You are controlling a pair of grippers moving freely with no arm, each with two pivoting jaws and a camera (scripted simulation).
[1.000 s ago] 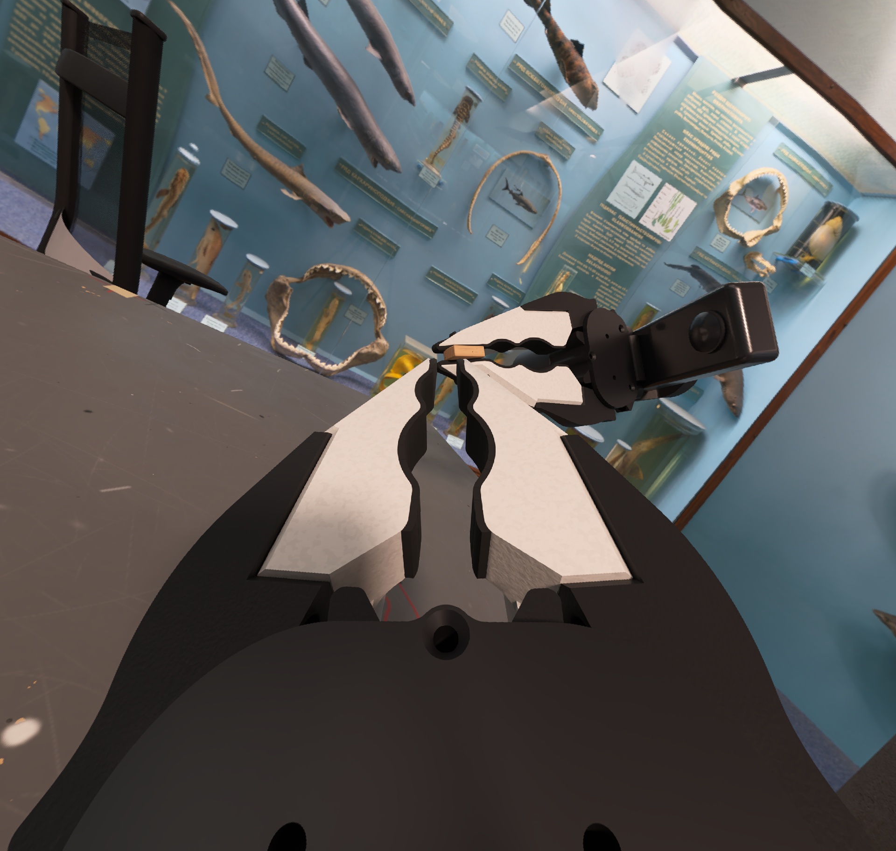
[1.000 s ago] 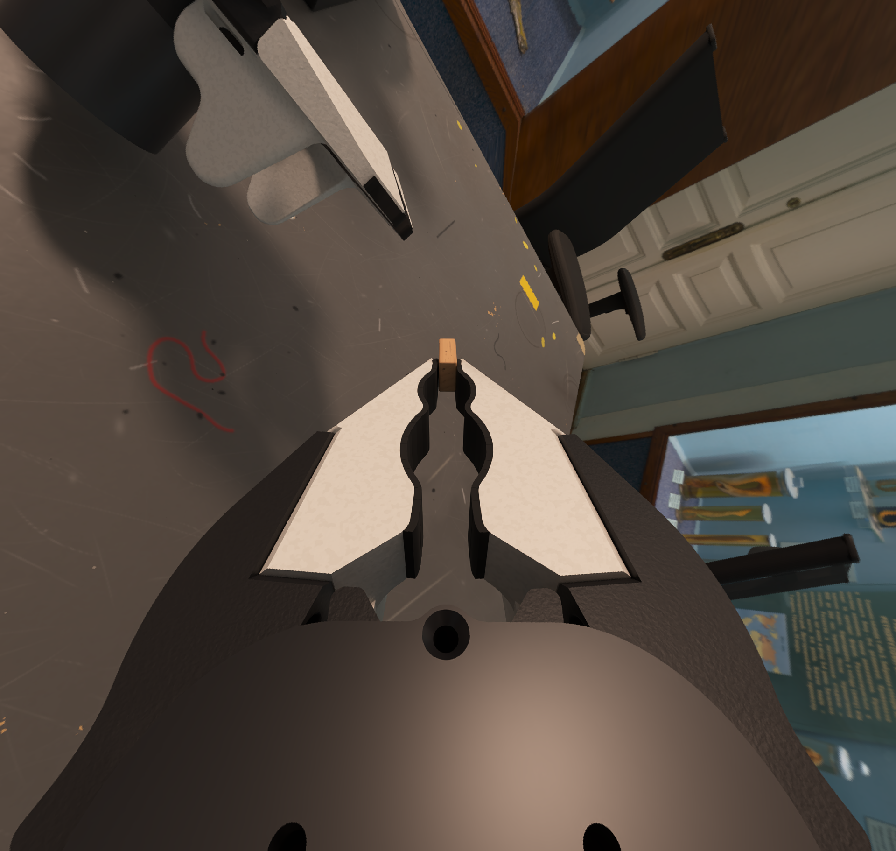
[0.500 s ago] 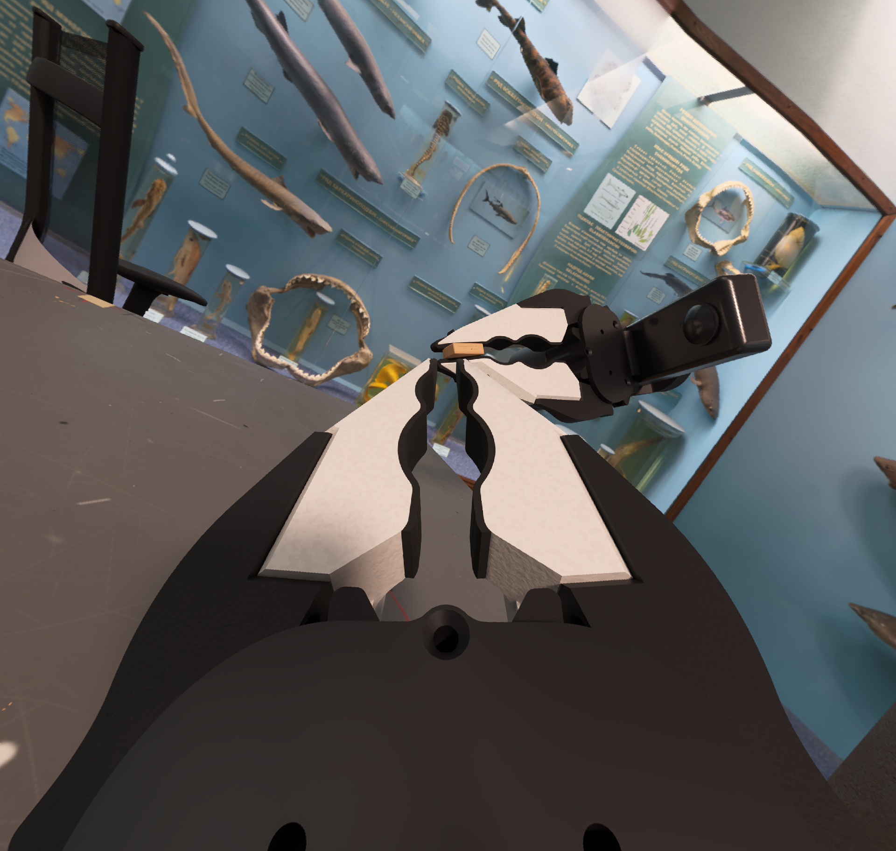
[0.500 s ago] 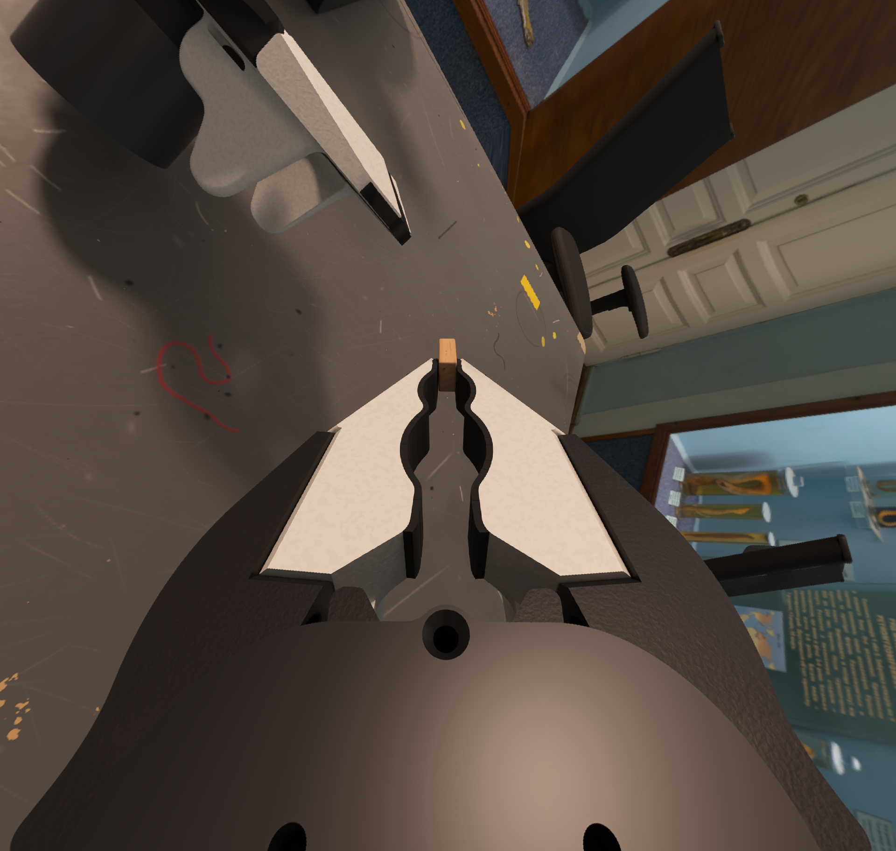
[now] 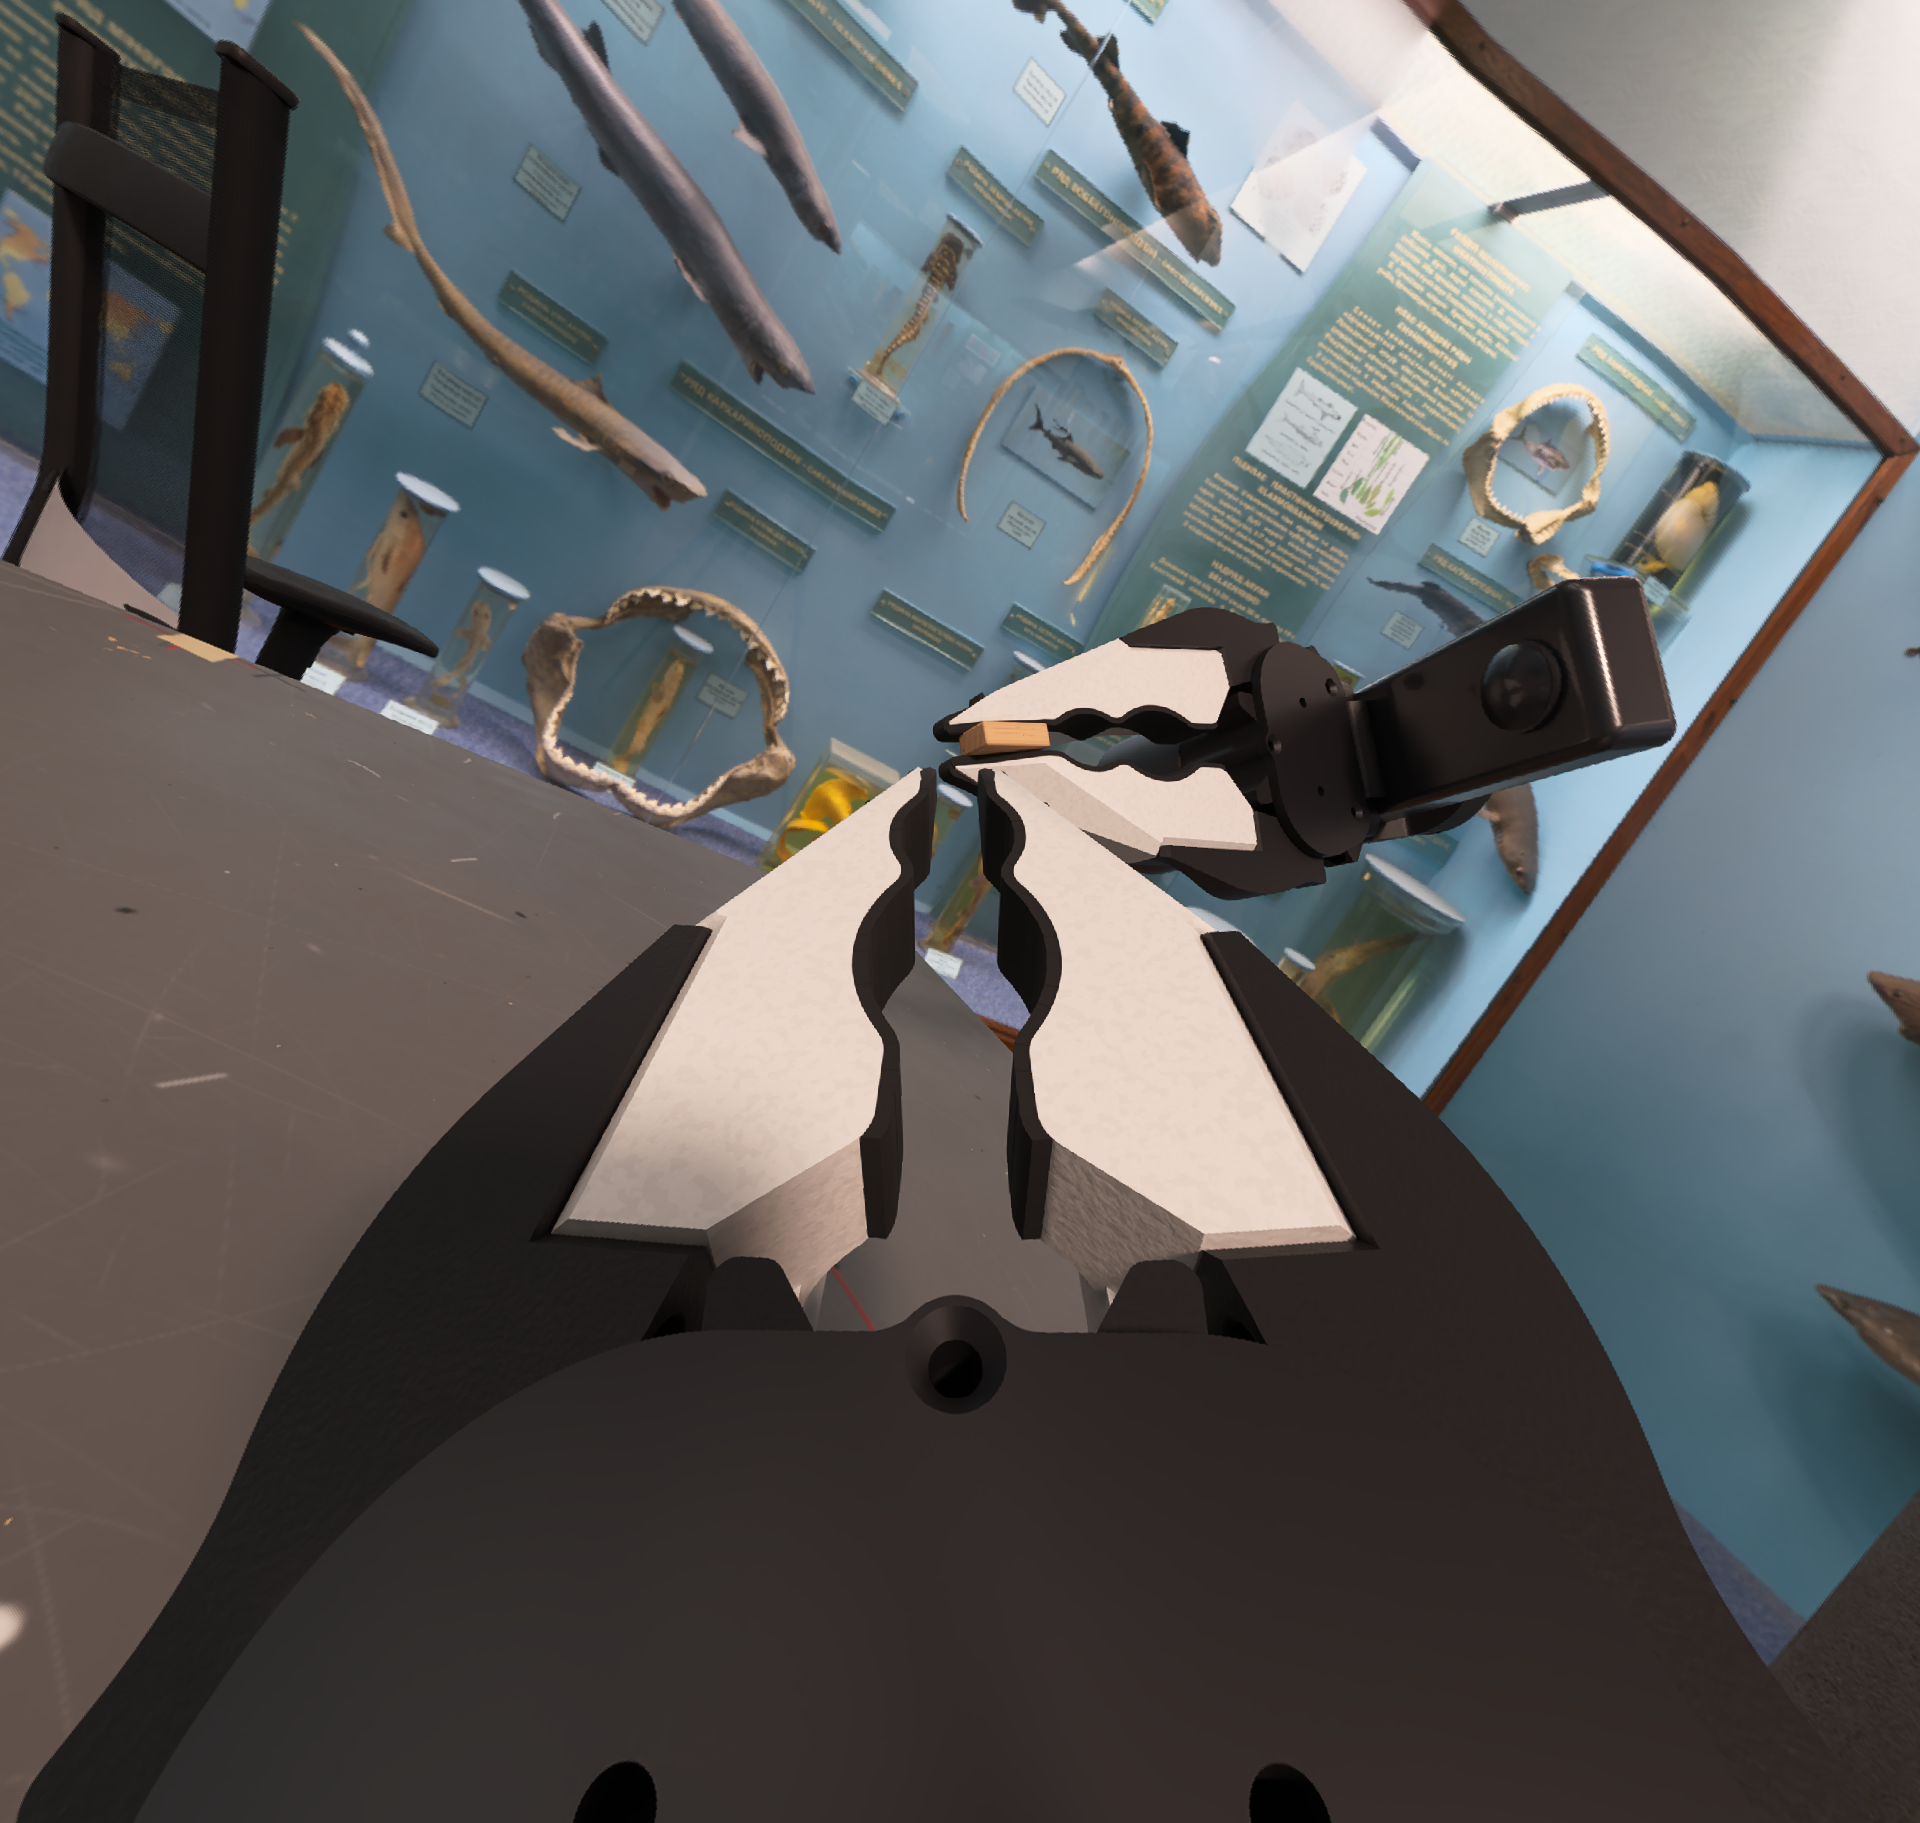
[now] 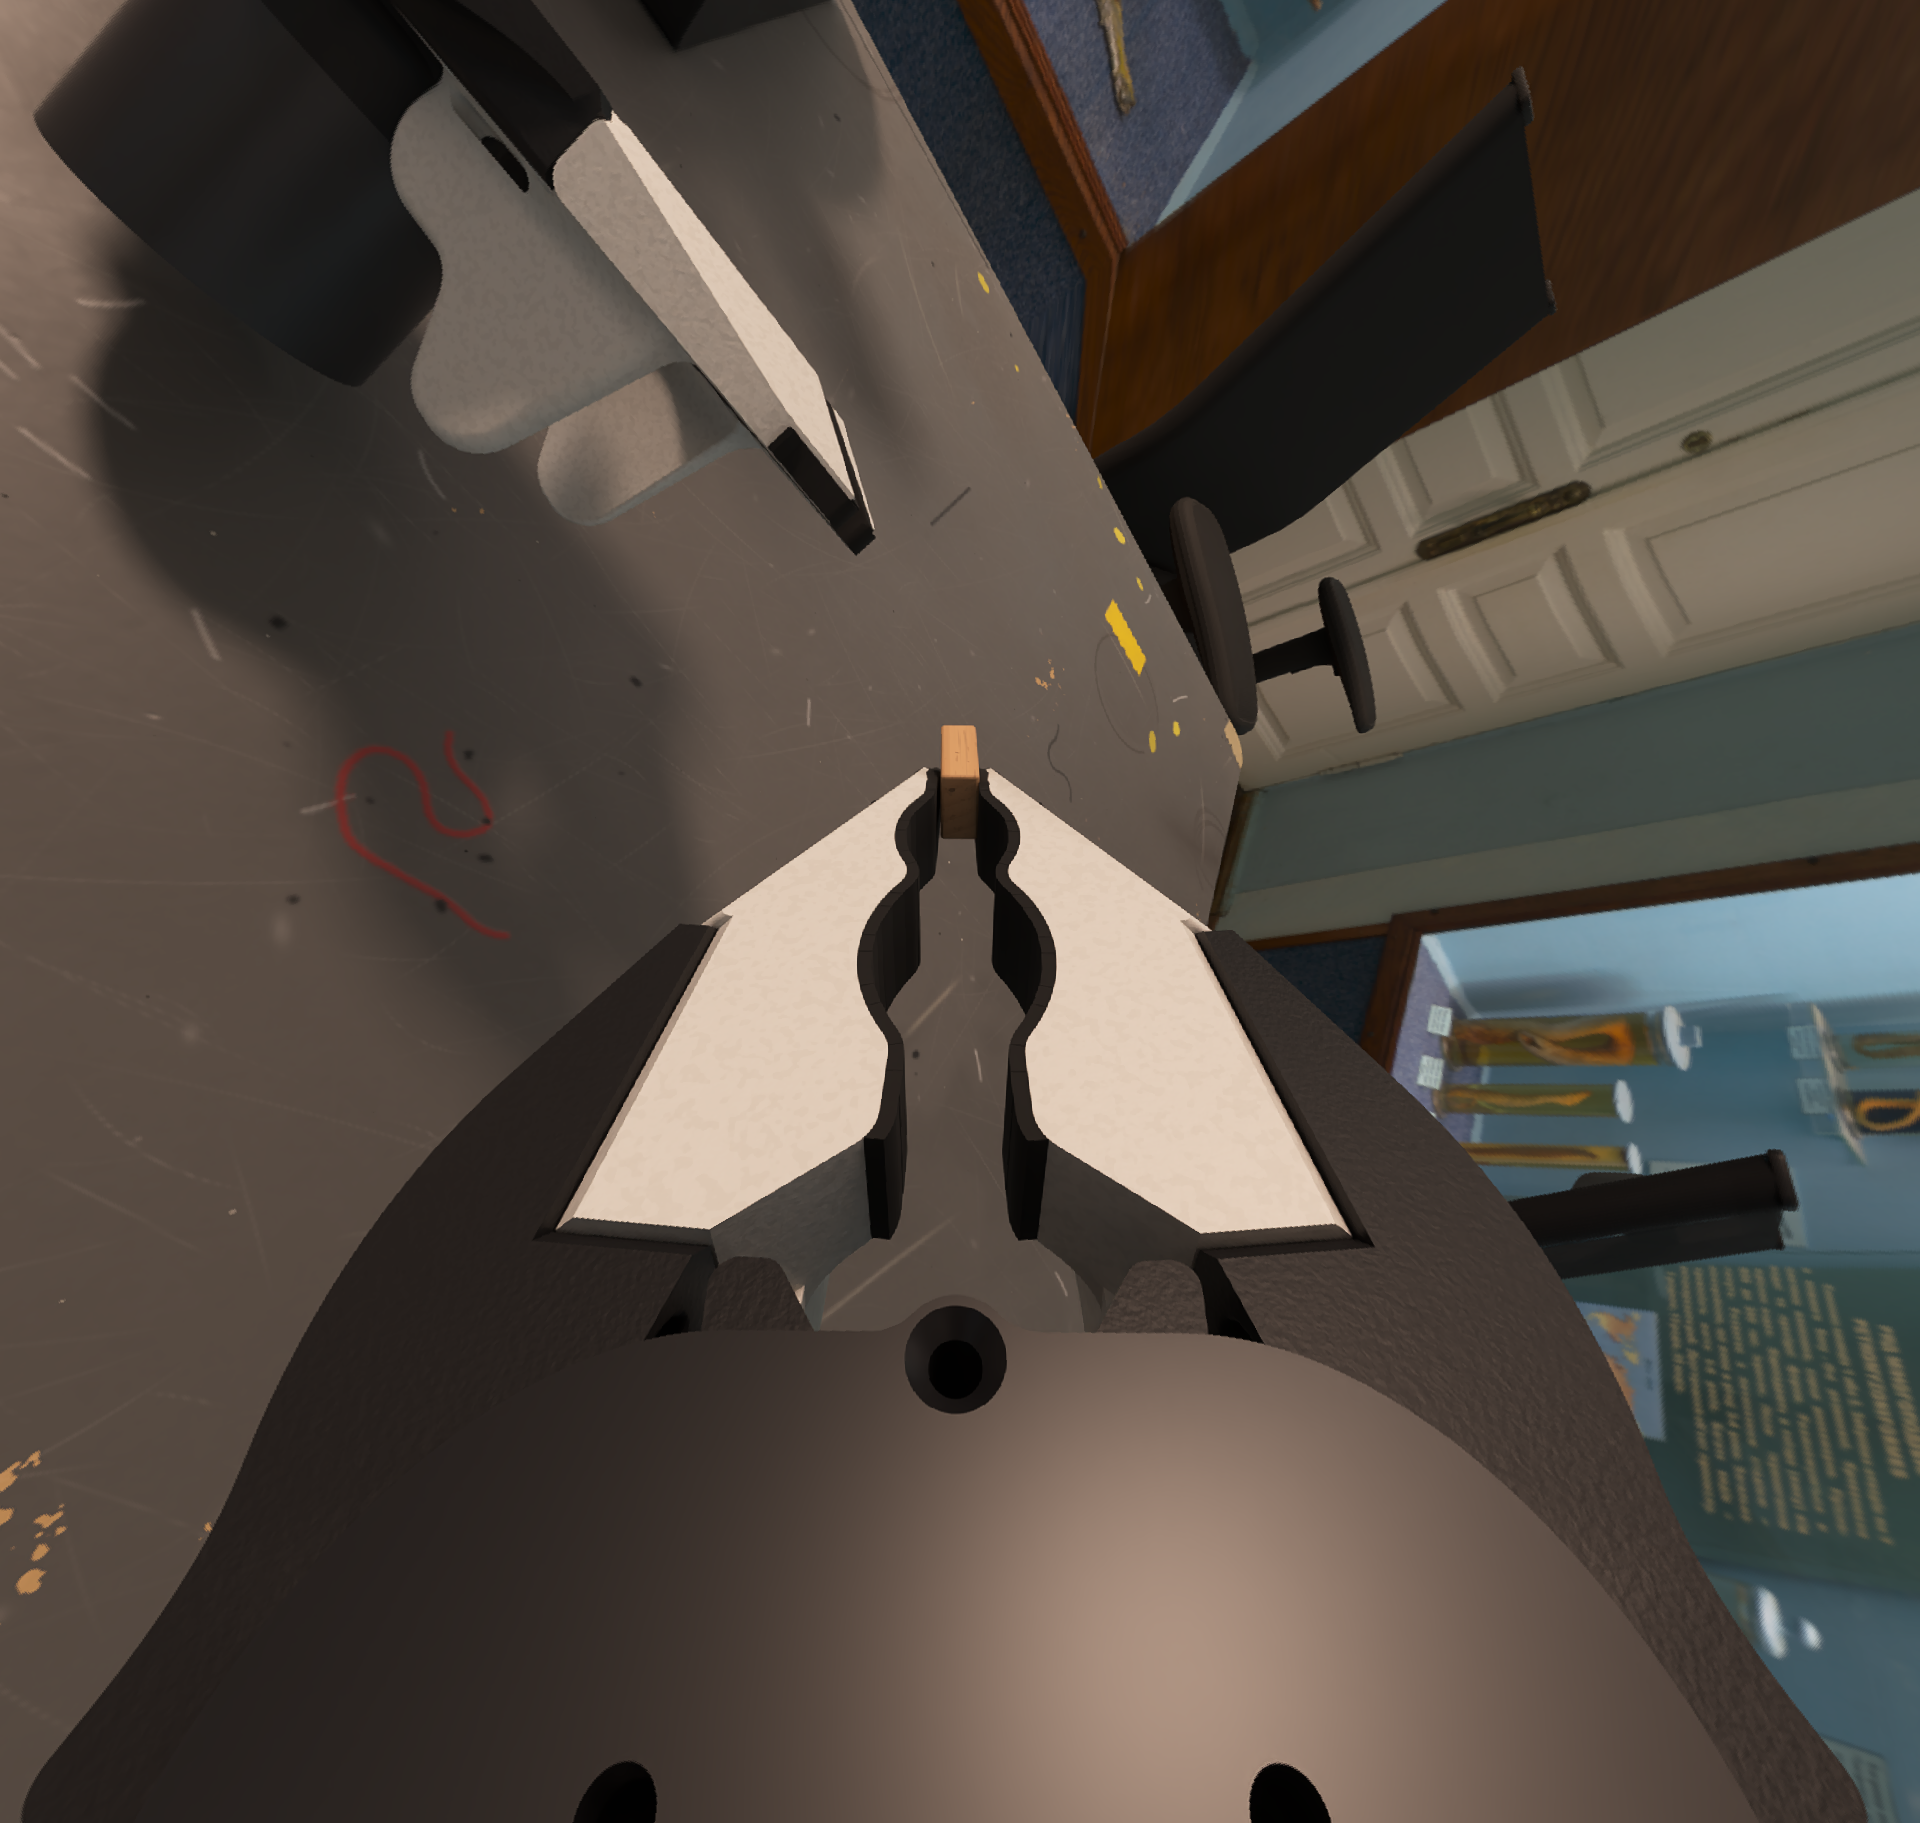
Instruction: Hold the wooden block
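Note:
The wooden block [image 6: 958, 786] is a small tan piece pinched upright between my right gripper's fingertips [image 6: 956, 774], its end sticking out past them, held above the table. In the left wrist view the right gripper [image 5: 951, 747] comes in from the right with the block [image 5: 1006, 735] lying level in its tips. My left gripper [image 5: 954, 778] is just below and in front of that block, its fingers drawn together to a narrow gap with nothing between them. It also shows in the right wrist view [image 6: 847, 516] at the upper left, above the table.
A scratched dark grey table [image 5: 260, 942] lies under both grippers, with a red scribble [image 6: 416, 828] and yellow specks. A black chair [image 5: 156, 319] stands at its far edge, another chair [image 6: 1351, 319] beside it. A glass display wall [image 5: 935, 267] stands beyond.
Both views have shifted slightly. The left gripper has drifted a little nearer the right one. The right gripper keeps its hold on the block; neither grip has changed.

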